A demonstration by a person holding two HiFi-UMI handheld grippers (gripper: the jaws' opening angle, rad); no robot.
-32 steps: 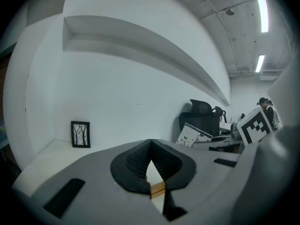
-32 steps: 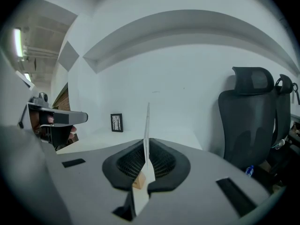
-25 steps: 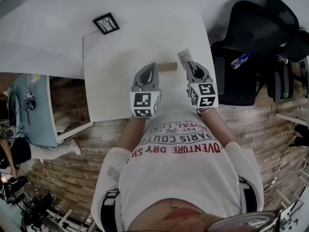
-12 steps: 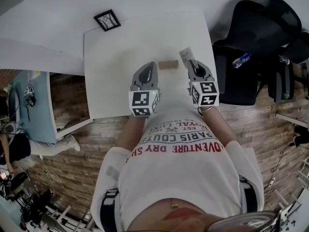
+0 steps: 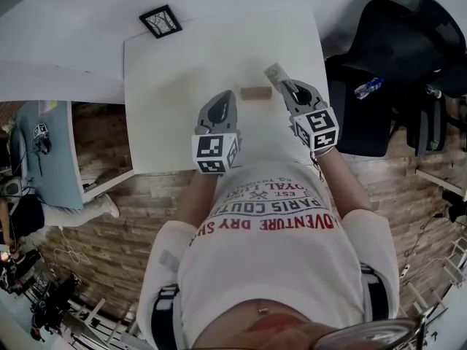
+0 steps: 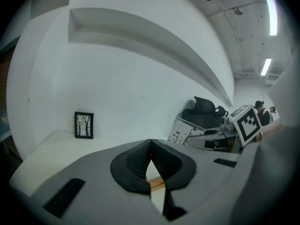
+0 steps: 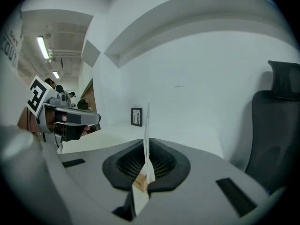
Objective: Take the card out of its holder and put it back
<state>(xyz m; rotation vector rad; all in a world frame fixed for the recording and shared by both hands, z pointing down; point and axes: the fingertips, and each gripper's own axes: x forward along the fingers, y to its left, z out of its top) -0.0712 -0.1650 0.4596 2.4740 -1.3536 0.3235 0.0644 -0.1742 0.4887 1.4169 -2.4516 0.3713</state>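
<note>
One white bench (image 5: 157, 108) is carrying the things, with one black chair (image 5: 394, 42) standing at its right. We are holding two tongs. The left tongs (image 5: 225, 99) are closing on nothing. One framed picture (image 5: 160, 22) is leaning at the far corner. The right tongs (image 5: 284, 87) are clamping the one card (image 5: 274, 74), lifted out just beside the one wooden holder (image 5: 255, 92).
</note>
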